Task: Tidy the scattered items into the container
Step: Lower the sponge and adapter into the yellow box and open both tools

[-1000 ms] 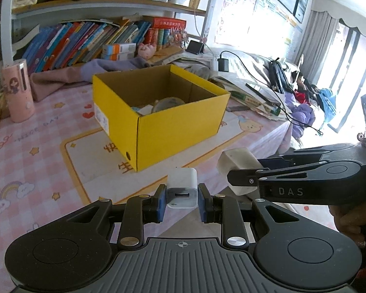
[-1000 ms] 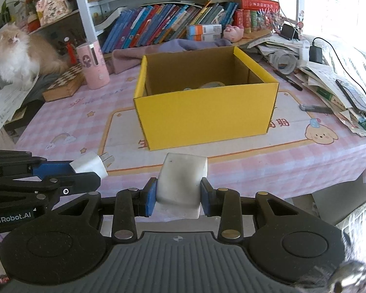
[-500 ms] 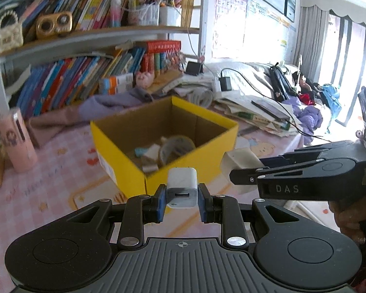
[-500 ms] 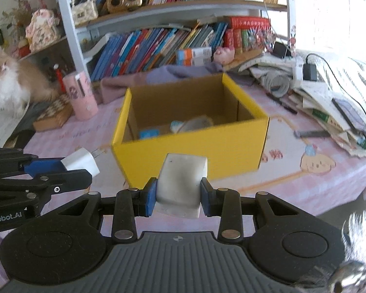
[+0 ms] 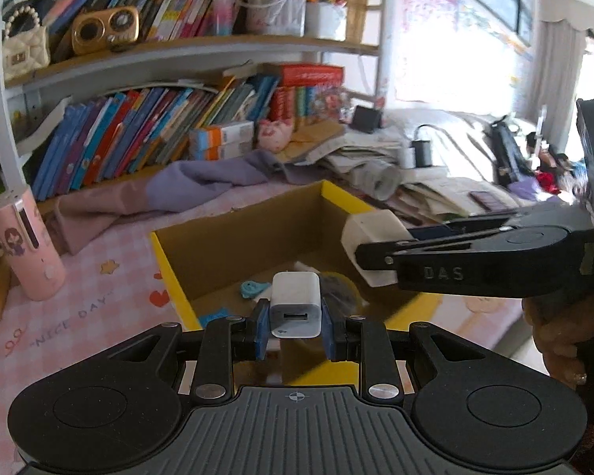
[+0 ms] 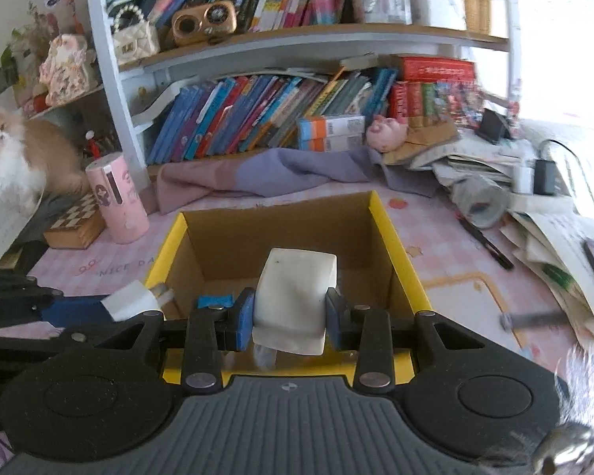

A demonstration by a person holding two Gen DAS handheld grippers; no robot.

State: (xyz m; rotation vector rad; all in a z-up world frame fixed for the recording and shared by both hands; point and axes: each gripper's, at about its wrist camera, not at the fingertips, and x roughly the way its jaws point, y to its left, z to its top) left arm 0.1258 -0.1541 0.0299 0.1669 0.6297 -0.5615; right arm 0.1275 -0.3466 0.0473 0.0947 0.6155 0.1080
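The yellow cardboard box (image 5: pixel 166 261) (image 6: pixel 396 245) stands open on the pink table. My left gripper (image 5: pixel 295 326) is shut on a small white USB charger (image 5: pixel 296 303) and holds it over the box's near side. My right gripper (image 6: pixel 291 316) is shut on a larger white block (image 6: pixel 295 297) over the box opening; it also shows in the left wrist view (image 5: pixel 372 237). The charger also shows at the left of the right wrist view (image 6: pixel 128 303). Inside the box lie a blue piece (image 5: pixel 253 288) and a roll of tape (image 5: pixel 342 285), partly hidden.
A pink cylinder (image 5: pixel 25 245) (image 6: pixel 117 198) stands left of the box by a checkered board (image 6: pixel 73 221). A purple cloth (image 6: pixel 281 170) lies behind it under the bookshelf. Papers, a pen (image 6: pixel 485 243) and chargers pile up at the right. A cat (image 6: pixel 8 158) sits far left.
Both grippers have risen and moved forward with their items, from in front of the box to above its opening. The box's inside now shows from above.
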